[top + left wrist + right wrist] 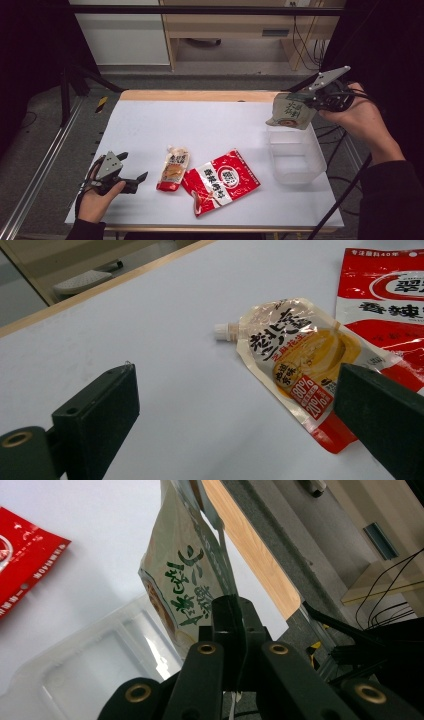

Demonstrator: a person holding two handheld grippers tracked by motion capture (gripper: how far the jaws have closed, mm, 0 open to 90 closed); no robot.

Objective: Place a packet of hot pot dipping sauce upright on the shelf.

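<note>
Clamping a green-lettered pouch (291, 113) above the clear tub (296, 156), right gripper (320, 97), left gripper (131, 174) spread wide near spouted pouch (173, 169)

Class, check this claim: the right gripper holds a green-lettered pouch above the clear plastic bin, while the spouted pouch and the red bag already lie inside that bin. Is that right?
Not quite. The spouted pouch and red bag lie on the white table, beside the clear plastic bin, as the high view shows. The right gripper does hold the green-lettered pouch above it.

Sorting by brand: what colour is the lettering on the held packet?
Green lettering on the pale packet; clearest in the right gripper view.
</note>
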